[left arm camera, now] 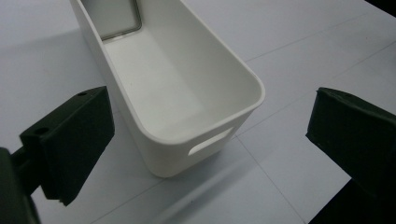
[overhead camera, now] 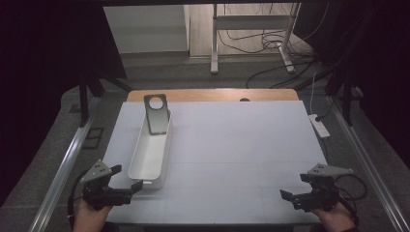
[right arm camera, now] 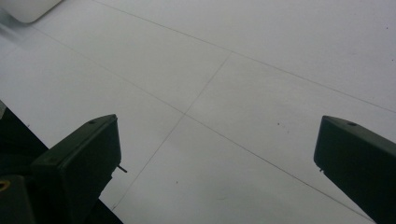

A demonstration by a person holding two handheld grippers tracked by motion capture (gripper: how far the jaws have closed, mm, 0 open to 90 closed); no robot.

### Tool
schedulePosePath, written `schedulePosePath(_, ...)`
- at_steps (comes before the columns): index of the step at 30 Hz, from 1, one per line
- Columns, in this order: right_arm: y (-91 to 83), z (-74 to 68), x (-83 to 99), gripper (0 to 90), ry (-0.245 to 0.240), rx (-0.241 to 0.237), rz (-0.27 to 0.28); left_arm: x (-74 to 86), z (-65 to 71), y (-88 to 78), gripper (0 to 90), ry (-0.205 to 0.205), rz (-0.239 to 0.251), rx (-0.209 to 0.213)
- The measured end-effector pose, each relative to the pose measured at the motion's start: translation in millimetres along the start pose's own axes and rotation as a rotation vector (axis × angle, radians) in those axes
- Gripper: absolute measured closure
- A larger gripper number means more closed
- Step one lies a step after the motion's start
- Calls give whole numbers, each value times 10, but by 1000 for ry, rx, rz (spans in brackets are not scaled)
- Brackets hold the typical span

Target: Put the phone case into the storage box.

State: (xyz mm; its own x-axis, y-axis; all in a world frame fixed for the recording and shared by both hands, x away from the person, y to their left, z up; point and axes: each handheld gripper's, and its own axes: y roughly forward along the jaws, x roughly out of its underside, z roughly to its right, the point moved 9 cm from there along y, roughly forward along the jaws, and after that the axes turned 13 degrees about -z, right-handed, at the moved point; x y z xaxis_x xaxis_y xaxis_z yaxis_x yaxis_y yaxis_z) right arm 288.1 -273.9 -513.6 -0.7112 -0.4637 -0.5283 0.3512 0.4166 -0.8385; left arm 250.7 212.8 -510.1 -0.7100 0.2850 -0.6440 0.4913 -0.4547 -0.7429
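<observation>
A long white bin (overhead camera: pixel 151 150) lies on the left half of the white table top (overhead camera: pixel 232 145). A flat grey plate with a round hole (overhead camera: pixel 156 112) leans upright inside its far end. My left gripper (overhead camera: pixel 126 177) is open near the table's front left, just before the bin's near end. In the left gripper view the bin's near wall with its handle slot (left arm camera: pixel 210 142) sits between my spread jaws, untouched, and the plate's lower edge (left arm camera: pixel 116 21) shows at the far end. My right gripper (overhead camera: pixel 296 186) is open at the front right, over bare table (right arm camera: pixel 224 93).
A white power strip (overhead camera: pixel 319 125) lies off the table's right edge. A metal stand (overhead camera: pixel 251 29) and loose cables are on the floor beyond the table. Dark curtains hang on both sides. A corner of the bin (right arm camera: pixel 28 8) shows in the right gripper view.
</observation>
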Motion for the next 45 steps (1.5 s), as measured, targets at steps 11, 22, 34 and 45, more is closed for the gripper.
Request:
schedulePosePath(11, 1, 0, 0, 11, 0, 0, 0, 79, 6, -24, 15, -2, -8, -12)
schedulePosePath(22, 0, 0, 0, 11, 1, 1, 0, 166, 11, -51, 14, 0, -24, -27)
schedulePosePath(34, 0, 0, 0, 11, 1, 1, -1, 251, 15, -74, 14, 6, -38, -36)
schedulePosePath(45, 2, -1, 0, 11, 0, 3, -1, 330, -5, -57, 16, 3, -65, -46)
